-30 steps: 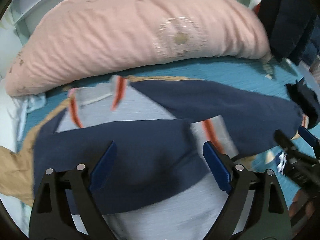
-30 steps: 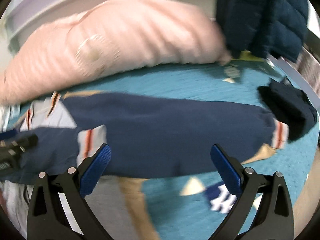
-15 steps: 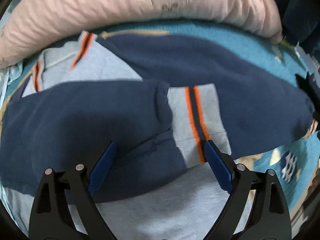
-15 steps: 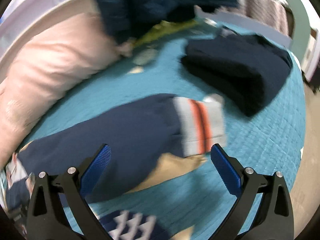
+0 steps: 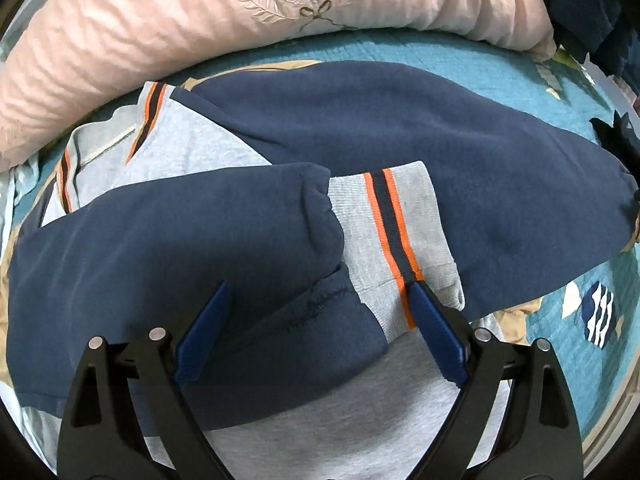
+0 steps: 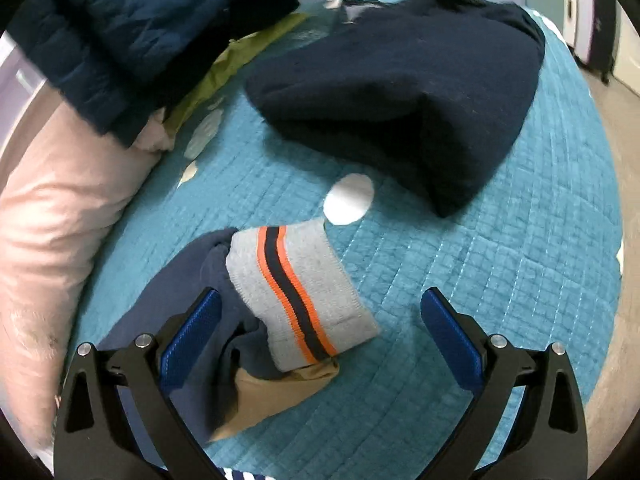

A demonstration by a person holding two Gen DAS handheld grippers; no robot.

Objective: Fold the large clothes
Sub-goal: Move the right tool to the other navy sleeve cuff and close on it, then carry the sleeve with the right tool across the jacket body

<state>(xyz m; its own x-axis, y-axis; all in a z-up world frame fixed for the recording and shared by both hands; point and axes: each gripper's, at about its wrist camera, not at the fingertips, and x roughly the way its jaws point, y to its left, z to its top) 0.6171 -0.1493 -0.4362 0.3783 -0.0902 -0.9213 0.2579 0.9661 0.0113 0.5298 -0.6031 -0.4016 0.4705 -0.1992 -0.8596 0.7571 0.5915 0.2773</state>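
A grey sweatshirt (image 5: 304,436) with navy sleeves lies on the teal bed cover. Its left sleeve (image 5: 160,236) is folded across the body, its grey orange-striped cuff (image 5: 392,236) in the middle. My left gripper (image 5: 316,300) is open and empty just above this sleeve and cuff. The other navy sleeve (image 5: 420,132) stretches out to the right. Its grey striped cuff (image 6: 304,288) lies on the cover in the right wrist view. My right gripper (image 6: 320,308) is open and empty, with that cuff between its fingers.
A pink embroidered pillow (image 5: 200,20) lies along the back. A folded dark navy garment (image 6: 408,92) sits on the teal cover (image 6: 500,280) beyond the cuff. A dark quilted jacket (image 6: 152,28) lies at the back left. Tan fabric (image 6: 276,392) pokes out under the sleeve.
My left gripper moved forward and lower over the folded sleeve. My right gripper swung right along the outstretched sleeve to its cuff. Both stayed open.
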